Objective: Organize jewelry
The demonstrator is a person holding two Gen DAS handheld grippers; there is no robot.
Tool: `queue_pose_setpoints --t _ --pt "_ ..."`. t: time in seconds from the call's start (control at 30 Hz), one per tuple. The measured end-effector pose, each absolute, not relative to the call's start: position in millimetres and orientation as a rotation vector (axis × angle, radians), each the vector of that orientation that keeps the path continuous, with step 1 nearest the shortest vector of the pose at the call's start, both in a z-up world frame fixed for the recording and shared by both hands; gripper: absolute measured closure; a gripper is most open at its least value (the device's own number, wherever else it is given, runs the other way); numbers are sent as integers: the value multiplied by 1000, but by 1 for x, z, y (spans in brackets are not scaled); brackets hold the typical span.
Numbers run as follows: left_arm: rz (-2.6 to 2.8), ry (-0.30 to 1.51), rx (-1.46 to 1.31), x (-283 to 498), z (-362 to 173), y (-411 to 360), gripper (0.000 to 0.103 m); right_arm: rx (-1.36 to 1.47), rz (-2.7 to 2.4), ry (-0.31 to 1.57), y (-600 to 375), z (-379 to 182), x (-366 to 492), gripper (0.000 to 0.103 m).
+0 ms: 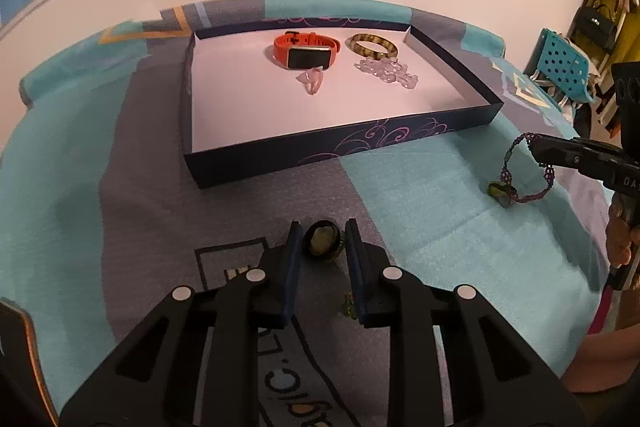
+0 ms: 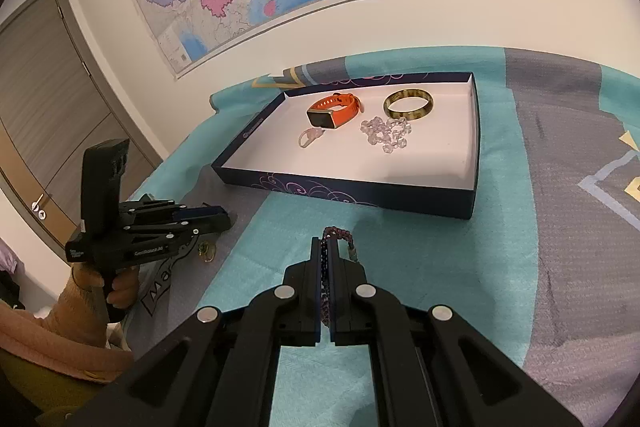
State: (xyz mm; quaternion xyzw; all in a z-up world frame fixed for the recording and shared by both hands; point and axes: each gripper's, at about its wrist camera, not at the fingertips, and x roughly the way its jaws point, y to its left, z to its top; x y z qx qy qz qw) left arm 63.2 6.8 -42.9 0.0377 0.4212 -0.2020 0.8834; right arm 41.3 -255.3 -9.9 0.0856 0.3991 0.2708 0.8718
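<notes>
two pieces are in hand at once. the left tool has its jaws partly open around a small dark ring with a yellowish stone on the grey and teal cloth; whether the pads actually press on it i cannot tell, as thin gaps seem to show on both sides. the ring looks light, hard and round, so it would likely roll or squirt out unless it is pinched across the band, low and square. the right tool is closed flat on a purple braided bracelet, which droops in a loop down to its beads on the cloth. it is soft and limp and will probably swing, so a grip on the cord is fine. the dark tray beyond holds an orange watch, a mottled bangle, clear beads and a small pink piece, with bare floor nearer its front.
</notes>
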Motion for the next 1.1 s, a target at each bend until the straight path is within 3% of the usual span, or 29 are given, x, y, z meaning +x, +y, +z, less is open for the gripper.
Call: queue_pose_setpoints --t 0.2,0.27,0.3,0.5,0.63,0.73,0.9,1.1 --pt "-501 792 93 41 -25 5 80 182 563 839 -257 -12 42 102" --pt "-530 804 85 38 -28 4 60 185 565 839 -256 -12 42 102" --pt "-526 807 87 37 -30 3 59 184 565 839 -256 -12 42 102" --pt "-506 842 79 35 -40 10 63 182 566 837 -256 -12 40 102" --pt "-519 854 93 32 -42 9 76 187 564 839 -256 -12 40 102" --pt "-525 859 140 28 -45 0 76 187 567 841 -255 -13 40 102" --pt "-535 873 127 30 -48 -4 90 190 566 842 -257 -13 40 102" --pt "-538 863 98 32 -43 1 90 194 562 845 -258 -14 39 102"
